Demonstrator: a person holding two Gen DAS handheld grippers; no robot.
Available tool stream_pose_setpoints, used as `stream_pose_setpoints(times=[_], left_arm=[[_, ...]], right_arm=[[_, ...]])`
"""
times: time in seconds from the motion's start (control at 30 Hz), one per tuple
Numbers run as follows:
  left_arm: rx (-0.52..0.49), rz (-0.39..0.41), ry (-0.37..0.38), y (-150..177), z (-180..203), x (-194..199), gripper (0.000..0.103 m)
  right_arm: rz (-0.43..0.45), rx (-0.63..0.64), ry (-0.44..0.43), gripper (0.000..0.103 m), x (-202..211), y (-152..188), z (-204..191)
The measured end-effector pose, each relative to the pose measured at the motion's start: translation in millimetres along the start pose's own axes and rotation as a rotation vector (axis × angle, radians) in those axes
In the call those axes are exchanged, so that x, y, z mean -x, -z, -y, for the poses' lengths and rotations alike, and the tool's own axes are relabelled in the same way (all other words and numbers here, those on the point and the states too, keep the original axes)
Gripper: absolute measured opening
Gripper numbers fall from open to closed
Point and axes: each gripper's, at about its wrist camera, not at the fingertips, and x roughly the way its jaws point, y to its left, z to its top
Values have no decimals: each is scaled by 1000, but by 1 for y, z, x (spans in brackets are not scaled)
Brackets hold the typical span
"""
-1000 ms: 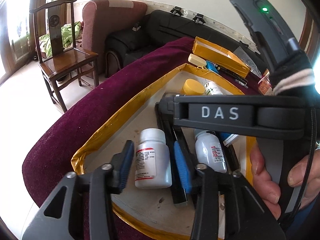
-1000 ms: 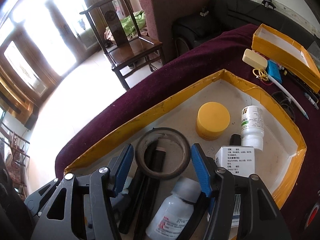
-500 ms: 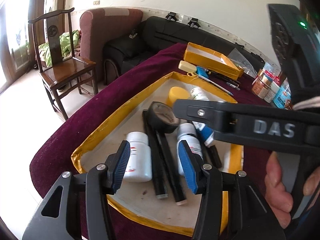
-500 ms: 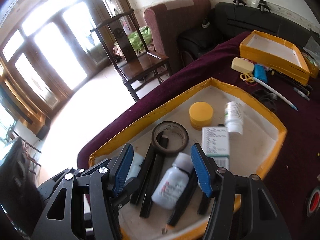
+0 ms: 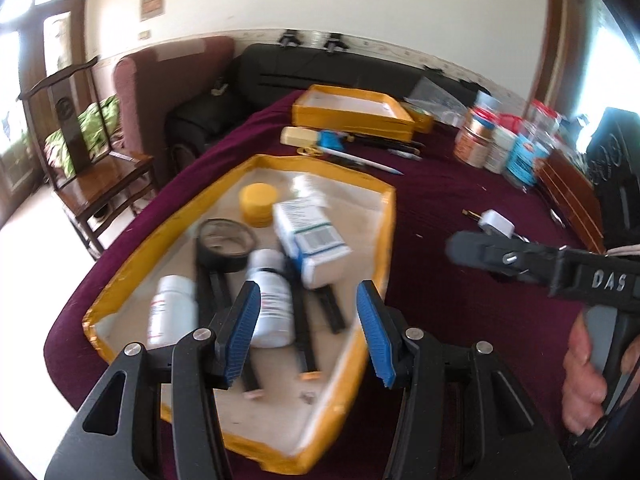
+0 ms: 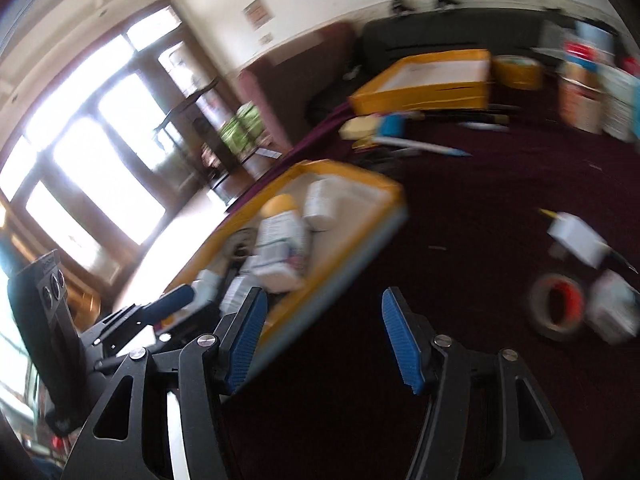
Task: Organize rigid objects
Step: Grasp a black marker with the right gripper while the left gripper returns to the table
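A yellow-rimmed tray (image 5: 384,240) on the burgundy cloth holds two white pill bottles (image 5: 270,300), (image 5: 170,312), a white box (image 5: 312,236), a black tape roll (image 5: 226,244), a yellow lid (image 5: 258,200) and black sticks (image 5: 304,336). My left gripper (image 5: 308,336) hovers open and empty above the tray's near end. In the blurred right wrist view, my right gripper (image 6: 322,340) stands open and empty over bare cloth just right of the tray (image 6: 360,240). The right gripper (image 5: 480,252), held by a hand, also shows in the left wrist view.
On the cloth to the right lie a white plug (image 6: 576,236), a brown tape roll (image 6: 556,312) and a white object (image 6: 612,312). A second yellow tray (image 5: 352,120), pens (image 5: 360,160) and jars (image 5: 496,140) sit at the back. A wooden chair (image 5: 100,176) stands left of the table.
Both grippers have drawn back and up from the tray. The right one has swung right, off the tray and over the cloth. Neither has taken hold of anything.
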Motion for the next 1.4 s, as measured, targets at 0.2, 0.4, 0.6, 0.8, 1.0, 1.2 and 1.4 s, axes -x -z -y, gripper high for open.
stream_pose_setpoints(times=[0.2,0.4,0.6,0.8,1.0,1.2,1.4], left_arm=[[-73,-18,32,2,36,-4,49],[-129,-48,68,7,65,-12,49],[-178,-70,90,13,86,-16,49],[-189,-79,99,15,90,-18,49],[-211,-89,115,19,99,-20,49],[-216,-99,111,19,102,-23,49],[-231,-113,111,21,108,-27,49]], right_arm=[[172,-209,243,55,85,10,112],[164,-497,489,55,120,31,220],[69,-662,252,55,109,54,230],[26,-515,138,56,98,60,190],[9,-449,161,56,87,54,187],[-46,-183,158,53,64,55,146],[-74,75,349,16,38,71,106]])
